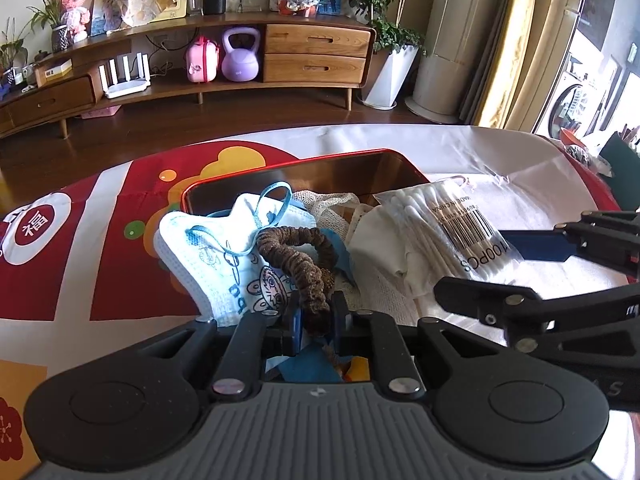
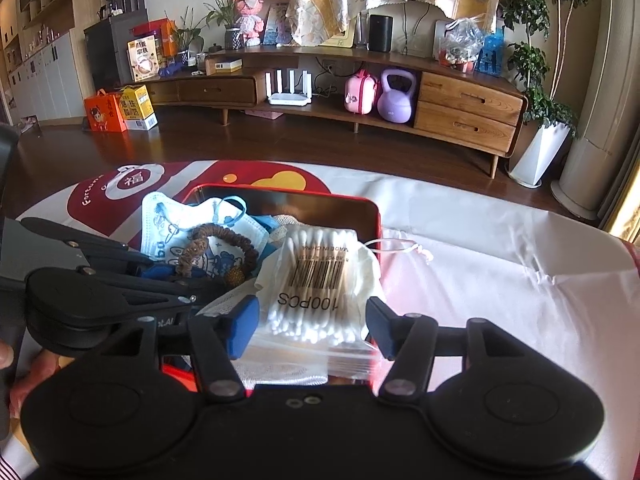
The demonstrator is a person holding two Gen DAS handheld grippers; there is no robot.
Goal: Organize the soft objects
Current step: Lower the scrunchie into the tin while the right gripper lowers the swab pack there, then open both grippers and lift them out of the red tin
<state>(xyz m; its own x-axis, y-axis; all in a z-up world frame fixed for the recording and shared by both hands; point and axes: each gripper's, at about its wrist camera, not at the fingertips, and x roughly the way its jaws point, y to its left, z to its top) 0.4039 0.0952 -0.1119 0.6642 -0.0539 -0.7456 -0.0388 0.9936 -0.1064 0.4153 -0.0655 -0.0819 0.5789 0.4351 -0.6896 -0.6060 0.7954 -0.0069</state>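
Note:
A red tin box on the table holds soft things. My left gripper is shut on a brown scrunchie over the box's near left. Under it lies a blue-and-white face mask. A clear bag of cotton swabs rests on a white cloth in the box's right half. My right gripper is open, its fingers on either side of the swab bag's near end.
The table has a red-and-white printed cloth. A white drawstring lies beside the box's right wall. A wooden TV cabinet and a potted plant stand beyond the floor.

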